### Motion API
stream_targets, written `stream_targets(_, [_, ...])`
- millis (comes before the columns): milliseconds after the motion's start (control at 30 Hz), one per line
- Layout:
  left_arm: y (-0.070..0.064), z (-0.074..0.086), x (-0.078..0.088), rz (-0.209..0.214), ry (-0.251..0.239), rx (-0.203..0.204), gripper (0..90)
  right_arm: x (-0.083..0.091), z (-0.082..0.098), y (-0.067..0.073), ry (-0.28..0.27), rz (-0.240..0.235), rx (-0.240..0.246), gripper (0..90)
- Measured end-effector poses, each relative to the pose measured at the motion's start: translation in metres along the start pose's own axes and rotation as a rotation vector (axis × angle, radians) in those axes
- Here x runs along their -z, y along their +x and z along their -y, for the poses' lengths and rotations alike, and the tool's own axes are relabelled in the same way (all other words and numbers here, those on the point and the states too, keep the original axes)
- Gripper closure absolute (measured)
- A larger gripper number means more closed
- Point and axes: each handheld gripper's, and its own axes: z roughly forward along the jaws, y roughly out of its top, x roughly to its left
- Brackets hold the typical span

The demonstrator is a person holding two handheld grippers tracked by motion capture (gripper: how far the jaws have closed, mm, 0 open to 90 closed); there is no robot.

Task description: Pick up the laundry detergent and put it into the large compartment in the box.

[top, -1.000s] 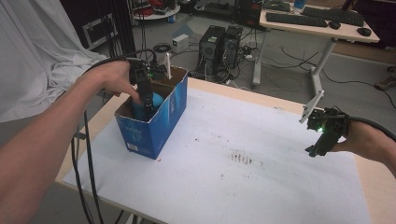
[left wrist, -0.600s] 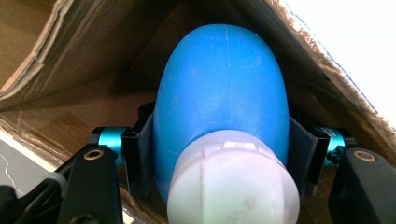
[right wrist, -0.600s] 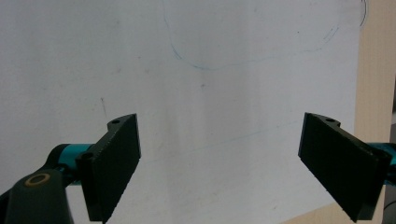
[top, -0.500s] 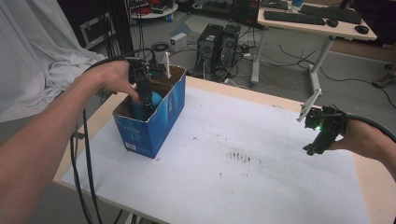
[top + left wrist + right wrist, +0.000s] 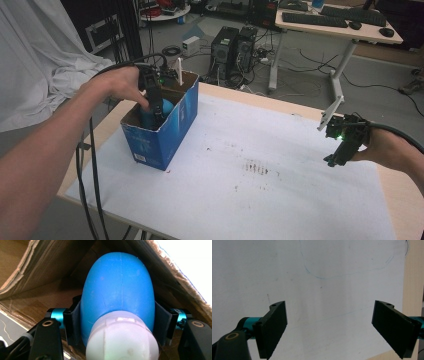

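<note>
Nearest the camera in the high view, the person's left forearm is reaching in from the bottom left, and the left tool (image 5: 156, 107) is dipping into the open top of the blue cardboard box (image 5: 172, 125) standing near the left edge of the desk (image 5: 280, 200). Inside the box the blue bottle (image 5: 117, 287) with the white cap (image 5: 122, 337) is sitting between the jaws; in the left gripper view both pads are flanking its body at the widest part, and the jaws have just been opening, so the grip is loosening and I can't tell whether the pads are still pressing. The bottle is lying low in the box, near a corner of the brown inner walls. Farther right, the right tool (image 5: 345, 145) is hovering just above the white paper cover of the desk near the right edge, jaws spread wide, holding nothing. Risks as I judge them: if the left tool is lifting out while a pad is still dragging on the bottle, the bottle could tip or ride up with it; the tool body could catch the torn box rim and shove the light box toward the desk edge; the trailing cable (image 5: 92, 165) could snag the box too.
</note>
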Motion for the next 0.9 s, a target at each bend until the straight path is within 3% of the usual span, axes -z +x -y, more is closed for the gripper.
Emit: stream_targets(900, [0.0048,0.0031,0.0096,-0.033,-0.025,0.003,29.2,0.0028,0.0014,0.0009,-0.001,0.000,-0.003,12.1])
